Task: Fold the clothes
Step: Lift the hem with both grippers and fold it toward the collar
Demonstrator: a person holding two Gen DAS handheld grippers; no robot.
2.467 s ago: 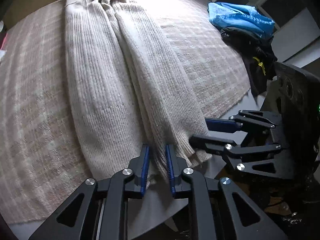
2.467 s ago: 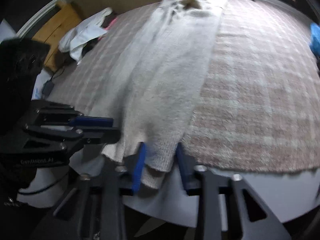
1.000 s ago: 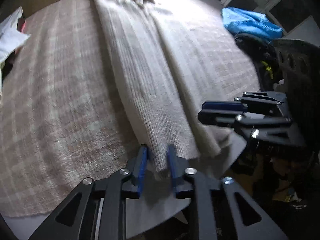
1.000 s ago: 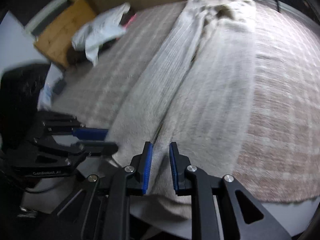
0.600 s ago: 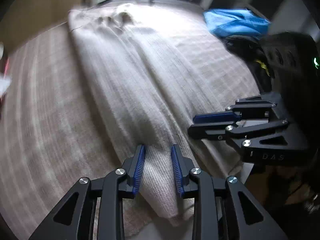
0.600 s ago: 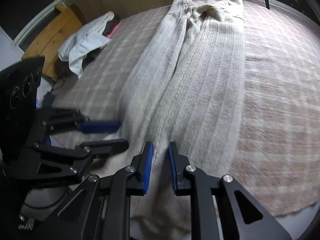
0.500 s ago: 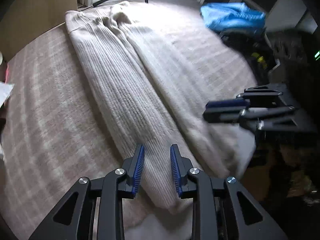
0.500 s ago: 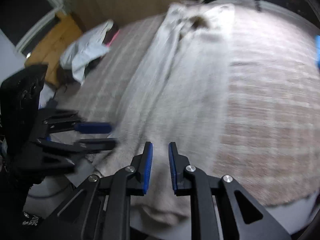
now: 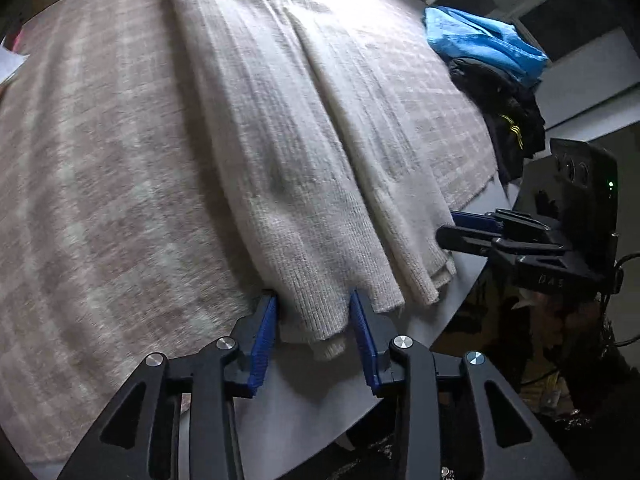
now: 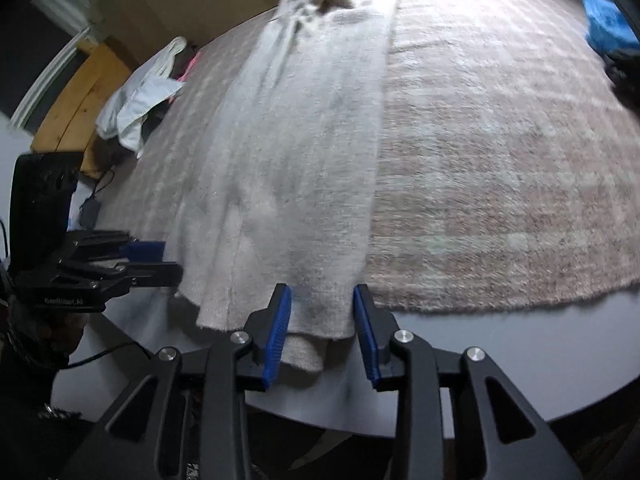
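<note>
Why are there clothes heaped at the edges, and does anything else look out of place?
Mostly tidy. The cream knit lies flat on the blanket, but its hem hangs past the table edge. A blue garment and a dark one sit bunched at one side, white cloth at the other.

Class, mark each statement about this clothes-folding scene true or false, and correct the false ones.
1. The cream ribbed knit garment lies stretched lengthwise on the beige checked blanket. True.
2. The left gripper is clamped shut. False: its jaws stand open around the garment's near end.
3. A blue cloth lies at the blanket's far right. True.
4. The right gripper hovers over bare blanket. False: it straddles the garment's hem.
</note>
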